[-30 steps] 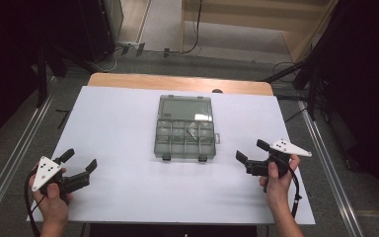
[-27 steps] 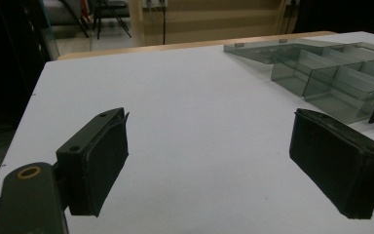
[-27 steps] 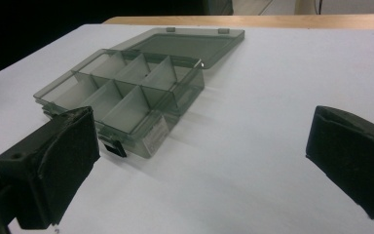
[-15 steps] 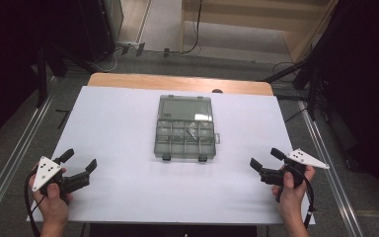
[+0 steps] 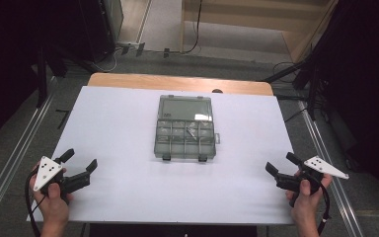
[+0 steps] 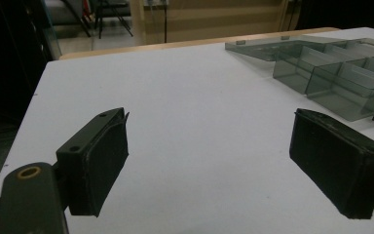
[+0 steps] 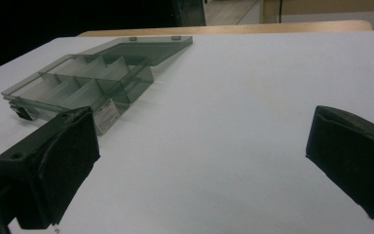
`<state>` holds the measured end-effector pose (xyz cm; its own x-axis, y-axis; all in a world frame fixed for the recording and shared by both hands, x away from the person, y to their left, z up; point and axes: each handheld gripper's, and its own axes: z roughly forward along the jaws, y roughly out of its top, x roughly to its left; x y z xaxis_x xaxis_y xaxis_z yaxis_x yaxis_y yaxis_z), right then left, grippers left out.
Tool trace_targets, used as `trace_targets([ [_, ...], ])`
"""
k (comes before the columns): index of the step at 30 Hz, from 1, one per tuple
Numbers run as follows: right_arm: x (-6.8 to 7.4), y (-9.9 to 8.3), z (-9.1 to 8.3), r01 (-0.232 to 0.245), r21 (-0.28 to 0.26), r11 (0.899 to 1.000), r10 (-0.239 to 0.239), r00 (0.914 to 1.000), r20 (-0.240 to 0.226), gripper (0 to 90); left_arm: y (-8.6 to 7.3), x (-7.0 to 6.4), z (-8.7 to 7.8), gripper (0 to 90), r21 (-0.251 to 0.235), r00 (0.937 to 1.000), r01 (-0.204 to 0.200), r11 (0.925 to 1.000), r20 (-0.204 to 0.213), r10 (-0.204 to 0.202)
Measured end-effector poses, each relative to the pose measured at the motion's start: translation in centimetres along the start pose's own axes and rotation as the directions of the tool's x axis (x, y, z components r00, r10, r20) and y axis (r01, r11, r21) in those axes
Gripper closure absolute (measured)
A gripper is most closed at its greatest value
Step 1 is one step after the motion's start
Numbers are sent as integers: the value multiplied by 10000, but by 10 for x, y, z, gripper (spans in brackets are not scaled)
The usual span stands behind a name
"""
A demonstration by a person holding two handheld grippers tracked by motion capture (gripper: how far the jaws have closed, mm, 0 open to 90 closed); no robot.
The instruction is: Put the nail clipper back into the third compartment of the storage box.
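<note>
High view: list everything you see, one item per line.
Box: one, clear grey plastic with compartments, lid open and lying flat toward the far edge, centre of the sheet.
Small metal parts: a few, silvery, in one compartment; too small to tell what they are.
Sheet: one, white, covering most of the table.
Table: one, wooden, showing as a strip at the far edge.
Left gripper: one, black with a grey plate, open, near left corner.
Right gripper: one, black with a grey plate, open, near right corner.
Hands: two, holding the grippers.
</note>
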<state>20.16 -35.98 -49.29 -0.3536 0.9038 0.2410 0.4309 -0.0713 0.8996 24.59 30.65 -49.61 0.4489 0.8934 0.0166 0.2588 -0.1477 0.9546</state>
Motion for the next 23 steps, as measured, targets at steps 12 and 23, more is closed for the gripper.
trace_targets([
  [12, -26, -15, -11, 135, -412, 9991, -118, 9990, 428, 0, 0, 0, 0, 142, -4, 10000, 28, 10000, 29, -28],
  [23, -27, -16, -8, 77, -536, 9985, -54, 9991, 422, 0, 0, 1, 0, 142, -1, 10000, 36, 10000, 66, -36],
])
